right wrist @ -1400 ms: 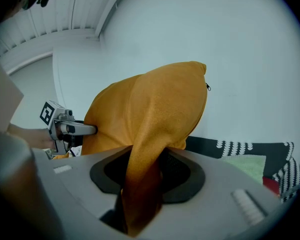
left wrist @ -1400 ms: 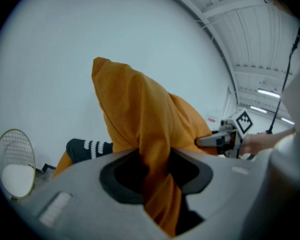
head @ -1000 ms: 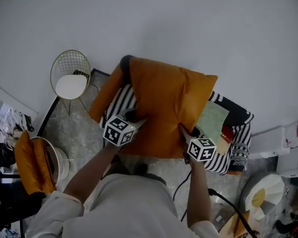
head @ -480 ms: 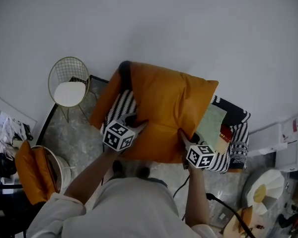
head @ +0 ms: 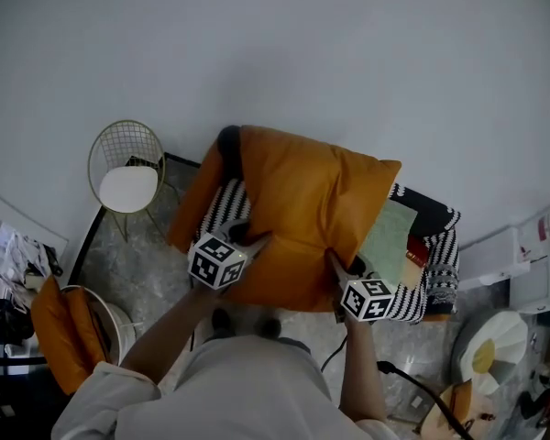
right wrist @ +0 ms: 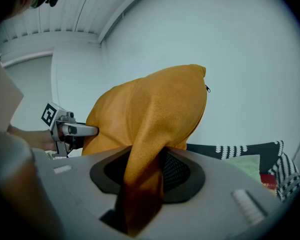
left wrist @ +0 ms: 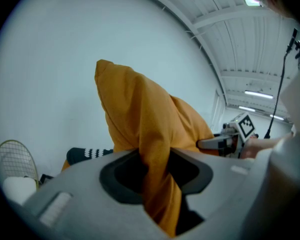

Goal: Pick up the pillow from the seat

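The orange pillow (head: 302, 214) hangs above the seat (head: 422, 273), held by its near edge at both corners. My left gripper (head: 257, 241) is shut on the pillow's near left corner, and the fabric (left wrist: 157, 184) bunches between its jaws. My right gripper (head: 335, 262) is shut on the near right corner, with a fold of cloth (right wrist: 142, 184) pinched in its jaws. In each gripper view the pillow (right wrist: 150, 114) rises in front of the white wall. The seat wears a black-and-white striped cover with a pale green patch (head: 390, 232).
A gold wire chair (head: 126, 168) with a white pad stands to the left. An orange cushion (head: 60, 333) lies in a round basket at lower left. A black cable (head: 422, 397) runs on the floor at lower right, near a round white and yellow object (head: 495, 356).
Both grippers have drawn back toward me and risen a little, carrying the pillow with them. The grip on both corners is unchanged.
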